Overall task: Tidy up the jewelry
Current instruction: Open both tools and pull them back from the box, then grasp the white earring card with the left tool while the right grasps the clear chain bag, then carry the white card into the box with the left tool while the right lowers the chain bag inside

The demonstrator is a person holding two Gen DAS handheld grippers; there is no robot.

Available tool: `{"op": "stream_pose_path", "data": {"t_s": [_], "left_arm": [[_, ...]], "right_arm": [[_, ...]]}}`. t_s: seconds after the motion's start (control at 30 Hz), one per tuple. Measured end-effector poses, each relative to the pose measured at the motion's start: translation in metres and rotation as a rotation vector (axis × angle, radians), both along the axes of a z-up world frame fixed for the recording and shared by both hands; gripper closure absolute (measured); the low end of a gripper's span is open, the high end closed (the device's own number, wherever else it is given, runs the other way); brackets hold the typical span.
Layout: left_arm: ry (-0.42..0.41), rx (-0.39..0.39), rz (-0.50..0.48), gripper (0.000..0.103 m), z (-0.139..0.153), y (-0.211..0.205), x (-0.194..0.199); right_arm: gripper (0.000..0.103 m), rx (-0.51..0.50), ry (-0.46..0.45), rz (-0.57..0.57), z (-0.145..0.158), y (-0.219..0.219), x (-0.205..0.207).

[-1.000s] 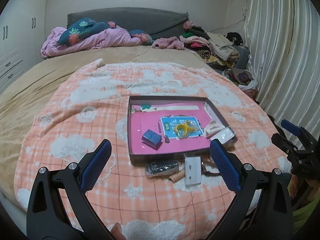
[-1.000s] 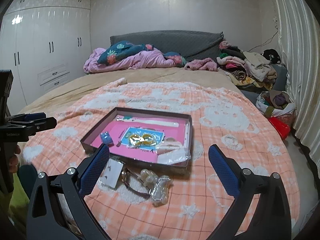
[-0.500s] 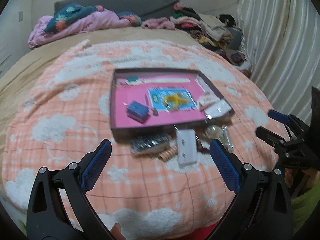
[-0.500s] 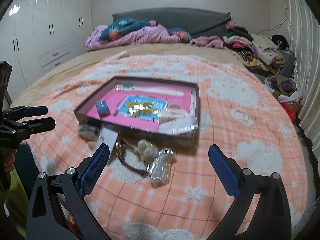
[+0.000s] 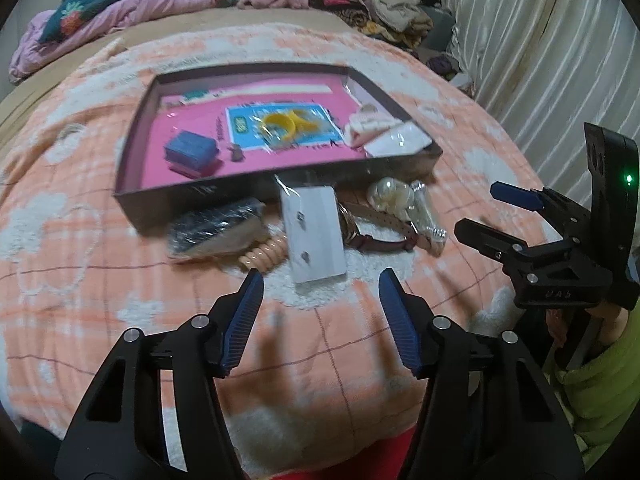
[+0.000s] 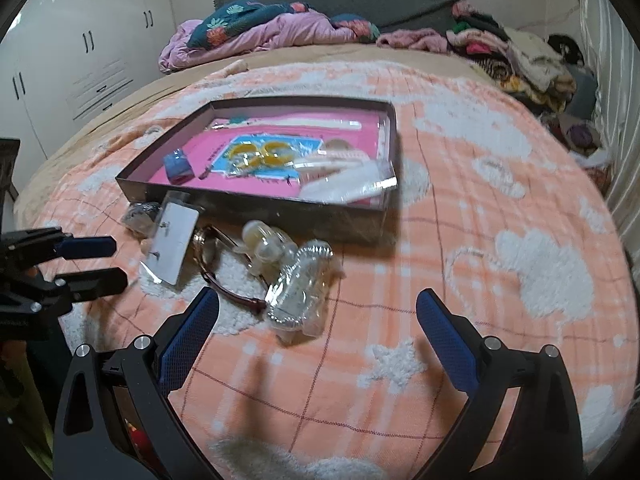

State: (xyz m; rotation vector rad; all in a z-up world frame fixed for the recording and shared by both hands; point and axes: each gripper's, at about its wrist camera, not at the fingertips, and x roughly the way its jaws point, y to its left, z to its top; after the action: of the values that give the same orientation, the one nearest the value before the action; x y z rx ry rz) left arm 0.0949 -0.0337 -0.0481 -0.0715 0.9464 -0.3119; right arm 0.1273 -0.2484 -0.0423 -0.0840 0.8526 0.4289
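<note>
A dark box [image 5: 132, 208] with pink lining lies on the orange blanket, holding a small blue case [image 5: 190, 152] and a yellow bangle packet [image 5: 280, 126]. In front of it lie a white earring card [image 5: 314, 232], a red-strapped watch [image 5: 376, 240], a pearl piece [image 5: 390, 196] and a clear chain packet [image 6: 300, 292]. My left gripper [image 5: 320, 278] hovers at the card's near end. Its jaws are closing, and neither pad touches the card. My right gripper [image 6: 318, 300] stands wide open above the chain packet.
A peach coil hair tie [image 5: 266, 254] and a dark wrapped packet [image 5: 216, 224] lie left of the card. Crumpled bedding [image 6: 260, 28] and piled clothes [image 6: 520, 56] sit at the far end. A curtain [image 5: 540, 40] hangs on the right, and a wardrobe [image 6: 80, 60] stands on the left.
Both grippers have dropped toward the loose items in front of the box and tilted downward. The left jaws have narrowed from wide open to about half. The right jaws stay wide.
</note>
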Motion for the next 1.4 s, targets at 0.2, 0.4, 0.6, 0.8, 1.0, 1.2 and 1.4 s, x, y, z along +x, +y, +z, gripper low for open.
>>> {"op": "stream_pose_path", "data": {"t_s": [0.2,0.4,0.6,0.8,1.0,1.2,1.4], "left_arm": [[0.012,0.014,-0.009,0.053,-0.010,-0.009,0.012],[0.004,0.035,-0.009,0.056,-0.012,-0.014,0.022],[-0.007,0.084,-0.016,0.057,-0.016,-0.026,0.032],[-0.018,0.139,-0.014,0.057,-0.021,-0.034,0.038],[-0.038,0.164,-0.004,0.070,-0.022,-0.036,0.042],[-0.070,0.171,-0.023,0.071,-0.018,-0.038,0.038],[-0.131,0.131,-0.014,0.071,0.008,-0.029,0.026]], "right_arm": [[0.026,0.078,0.094,-0.003,-0.017,-0.007,0.014],[0.041,0.149,0.150,0.002,-0.028,-0.002,0.026],[0.066,0.169,0.161,0.013,-0.032,0.001,0.032],[0.073,0.191,0.137,-0.027,-0.029,-0.016,0.031],[0.073,0.211,0.104,-0.086,-0.023,-0.037,0.030],[0.073,0.225,0.045,-0.100,-0.010,-0.045,0.025],[0.073,0.253,0.010,-0.083,0.004,-0.046,0.020]]}}
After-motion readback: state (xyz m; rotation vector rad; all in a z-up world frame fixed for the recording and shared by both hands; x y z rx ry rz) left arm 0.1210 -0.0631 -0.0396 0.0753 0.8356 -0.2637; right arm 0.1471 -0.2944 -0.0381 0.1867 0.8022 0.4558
